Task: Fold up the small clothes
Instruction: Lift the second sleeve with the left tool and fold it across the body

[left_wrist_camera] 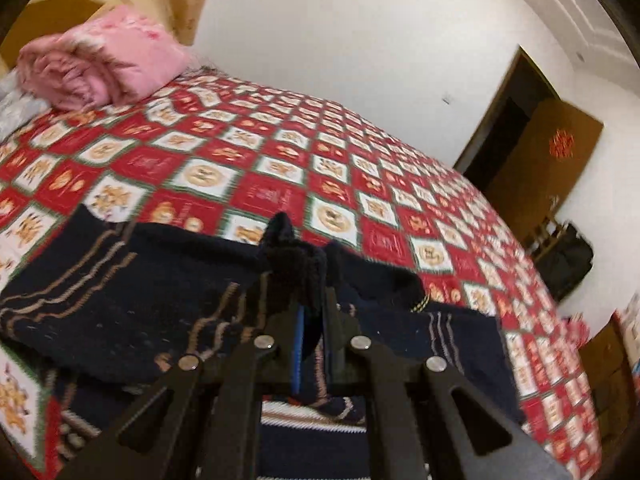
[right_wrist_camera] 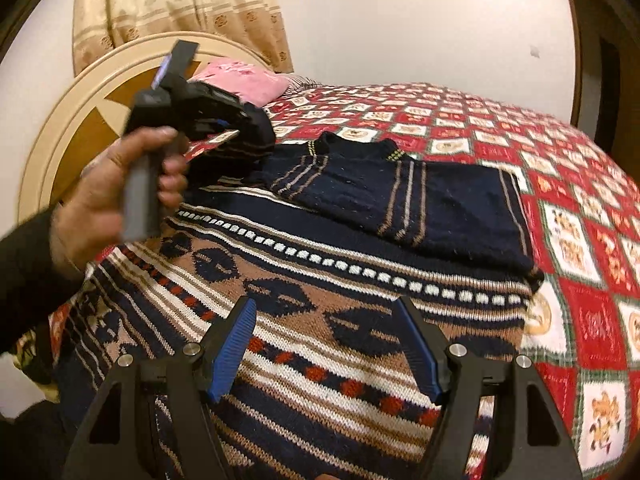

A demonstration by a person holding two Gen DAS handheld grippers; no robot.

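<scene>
A small navy sweater (right_wrist_camera: 420, 196) with tan stripes lies on a larger patterned knit sweater (right_wrist_camera: 304, 320) on the bed. My left gripper (left_wrist_camera: 312, 280) is shut on a bunched part of the navy sweater (left_wrist_camera: 120, 280), held lifted above the bed. In the right wrist view the left gripper (right_wrist_camera: 244, 128) is at the sweater's left end, held by a hand. My right gripper (right_wrist_camera: 328, 320) is open and empty, hovering over the patterned sweater, near its lower part.
The bed has a red and white checked quilt (right_wrist_camera: 580, 240). A pink folded blanket (left_wrist_camera: 100, 68) lies near the round headboard (right_wrist_camera: 80, 120). A curtain (right_wrist_camera: 180, 4) hangs behind. A dark doorway (left_wrist_camera: 516, 128) is at the right.
</scene>
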